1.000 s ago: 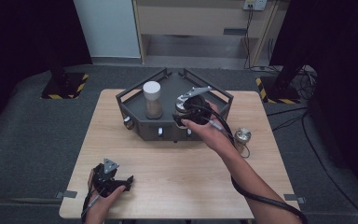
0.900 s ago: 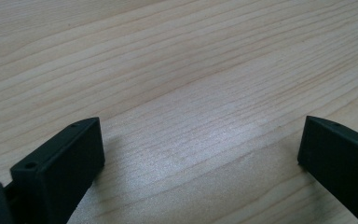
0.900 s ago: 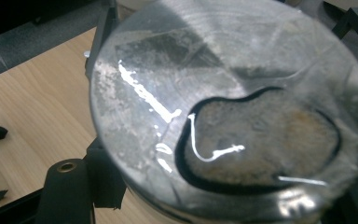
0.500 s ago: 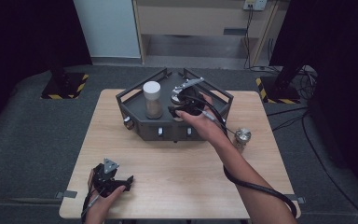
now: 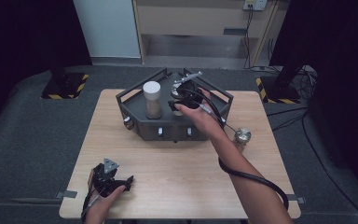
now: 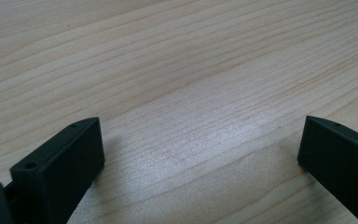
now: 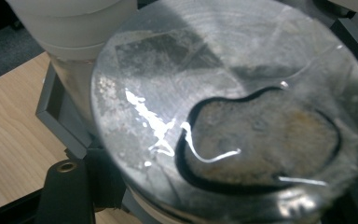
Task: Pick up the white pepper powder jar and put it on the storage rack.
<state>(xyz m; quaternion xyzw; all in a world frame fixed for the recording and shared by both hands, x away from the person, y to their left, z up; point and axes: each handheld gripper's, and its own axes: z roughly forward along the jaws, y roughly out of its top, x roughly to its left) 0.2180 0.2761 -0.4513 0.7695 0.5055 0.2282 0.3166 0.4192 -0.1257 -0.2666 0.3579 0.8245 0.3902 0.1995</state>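
We grip the round, clear-lidded jar (image 7: 233, 107) with the right gripper (image 5: 182, 103), jaws clamped on it, above the dark angular metal tray (image 5: 135, 103) beside the white-capped cylindrical jar (image 5: 152, 99). This likely allows placement. The left gripper (image 5: 107, 179) rests on the pale wooden table (image 5: 177, 177), jaws wide apart and empty, keeping clear.

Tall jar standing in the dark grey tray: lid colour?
White lid on the tall clear jar with pale brownish contents; clearest in the high view.

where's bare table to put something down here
Most room: the wooden table between the dark tray and the near edge, right of the left gripper. A narrower strip lies left of the tray. Crowded: inside the tray, with the white-capped jar and the right gripper, and around the small metal jar.
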